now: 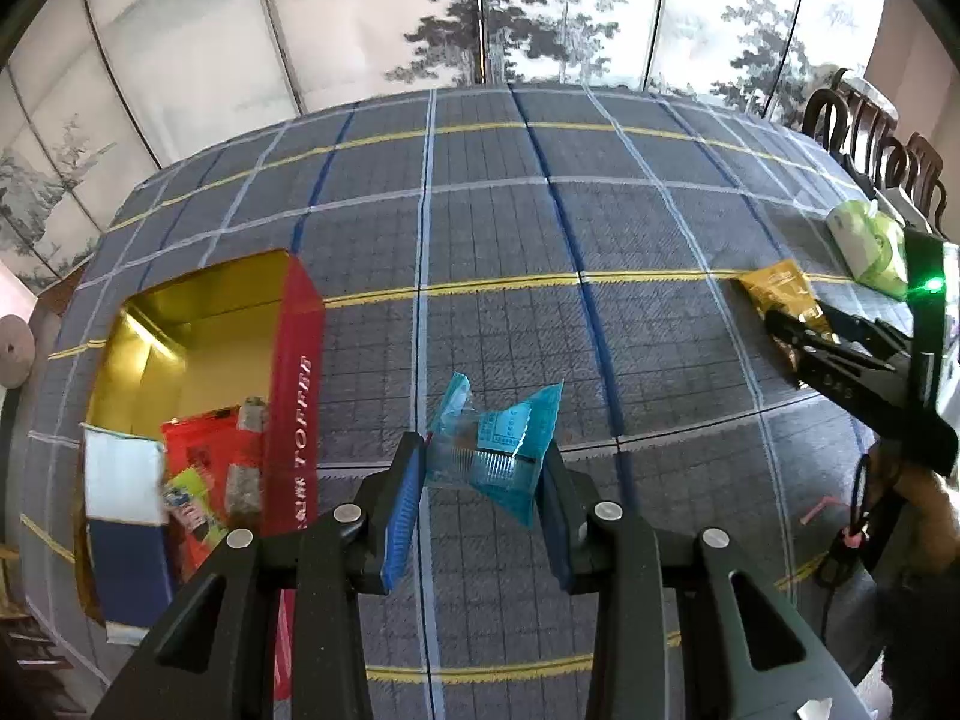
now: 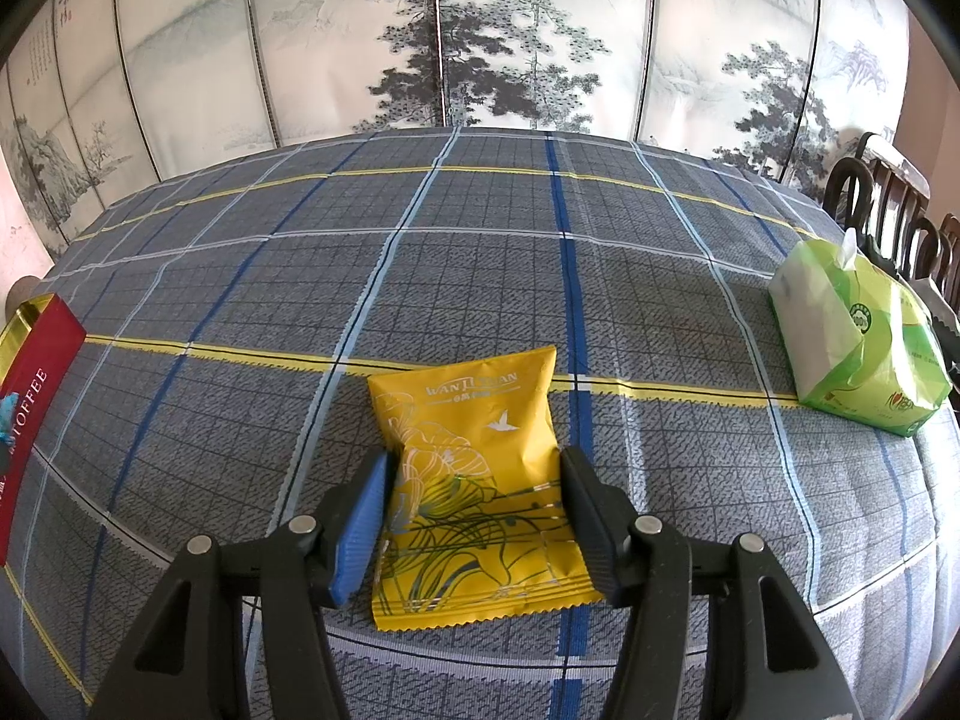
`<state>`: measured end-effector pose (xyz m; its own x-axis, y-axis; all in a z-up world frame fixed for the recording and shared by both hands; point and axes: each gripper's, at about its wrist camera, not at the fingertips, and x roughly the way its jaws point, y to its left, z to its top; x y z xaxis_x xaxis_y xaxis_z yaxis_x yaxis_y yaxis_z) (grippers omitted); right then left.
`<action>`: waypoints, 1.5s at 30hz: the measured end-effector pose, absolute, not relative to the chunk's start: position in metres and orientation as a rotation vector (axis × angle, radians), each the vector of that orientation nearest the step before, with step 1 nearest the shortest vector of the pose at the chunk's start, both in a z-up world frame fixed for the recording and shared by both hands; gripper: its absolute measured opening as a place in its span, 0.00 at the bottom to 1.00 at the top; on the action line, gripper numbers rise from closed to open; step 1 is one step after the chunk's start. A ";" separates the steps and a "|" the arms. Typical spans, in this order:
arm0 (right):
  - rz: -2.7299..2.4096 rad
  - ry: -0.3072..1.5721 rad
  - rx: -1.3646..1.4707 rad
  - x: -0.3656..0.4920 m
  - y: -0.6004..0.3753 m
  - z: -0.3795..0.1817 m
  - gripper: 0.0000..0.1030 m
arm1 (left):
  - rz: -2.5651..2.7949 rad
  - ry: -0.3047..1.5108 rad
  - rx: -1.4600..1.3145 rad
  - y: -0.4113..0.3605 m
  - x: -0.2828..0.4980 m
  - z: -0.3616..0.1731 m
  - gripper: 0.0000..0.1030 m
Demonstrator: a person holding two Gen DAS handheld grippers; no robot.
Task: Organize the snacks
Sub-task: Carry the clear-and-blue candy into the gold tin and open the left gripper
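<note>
**Two snack packets at the grippers, tin to the left**

The left gripper pinches a small translucent teal plastic snack packet crosswise between its fingers, above the cloth, right of the open red rectangular toffee tin. The right gripper, fingers spread, straddles a flat yellow foil snack packet lying on the cloth, its long axis pointing away. Beyond spreads the grey-blue checked tablecloth, a green tissue pack at right, then a painted folding screen.
</note>
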<state>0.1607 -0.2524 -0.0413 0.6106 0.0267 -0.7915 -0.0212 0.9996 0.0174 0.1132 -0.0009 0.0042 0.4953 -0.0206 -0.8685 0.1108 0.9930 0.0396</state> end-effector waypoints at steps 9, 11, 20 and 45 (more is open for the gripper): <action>0.027 0.914 0.006 0.161 -0.252 -0.041 0.57 | -0.023 0.996 0.111 0.017 0.093 0.029 0.31; 0.027 0.913 0.006 0.160 -0.252 -0.041 0.57 | -0.011 0.988 0.099 0.024 0.091 0.033 0.31; 0.027 0.914 0.005 0.160 -0.252 -0.041 0.57 | 0.085 0.990 0.014 0.078 0.081 0.041 0.31; 0.024 0.914 -0.001 0.161 -0.253 -0.042 0.57 | 0.223 1.086 -0.014 0.140 0.075 -0.006 0.32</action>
<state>0.1607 -0.2532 -0.0422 0.6101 0.0202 -0.7921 -0.0208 0.9997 0.0095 0.0753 0.1404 -0.0060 0.4456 0.1731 -0.8784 -0.1866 0.9775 0.0980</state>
